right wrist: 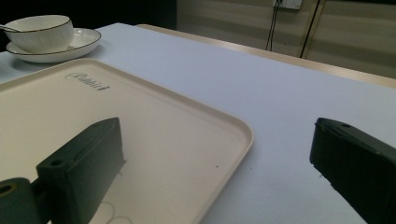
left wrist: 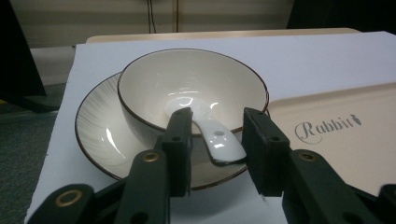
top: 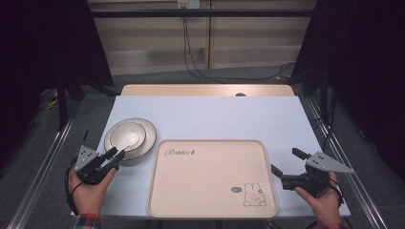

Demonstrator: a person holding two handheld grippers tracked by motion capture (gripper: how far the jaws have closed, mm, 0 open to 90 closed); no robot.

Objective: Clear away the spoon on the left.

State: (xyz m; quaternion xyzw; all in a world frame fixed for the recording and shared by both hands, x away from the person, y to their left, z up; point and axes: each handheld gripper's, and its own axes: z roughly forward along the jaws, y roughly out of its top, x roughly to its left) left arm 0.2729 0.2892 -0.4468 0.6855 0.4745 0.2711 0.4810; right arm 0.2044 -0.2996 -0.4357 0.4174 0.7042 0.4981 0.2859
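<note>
Spoon in bowl | between left gripper jaws

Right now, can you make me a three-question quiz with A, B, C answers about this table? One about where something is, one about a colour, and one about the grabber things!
1. Where does the bowl sit?
A. on the plate
B. on the tray
C. on the floor

2. What colour is the spoon?
A. red
B. white
C. green

3. How is the left gripper?
A. shut on the bowl
B. lying on the tray
C. open around the spoon's handle

Answers:
1 A, the bowl rests in the plate's middle, left of the tray.
2 B, the spoon is glossy white like the bowl.
3 C, the jaws stand either side of the handle with gaps showing.
</note>
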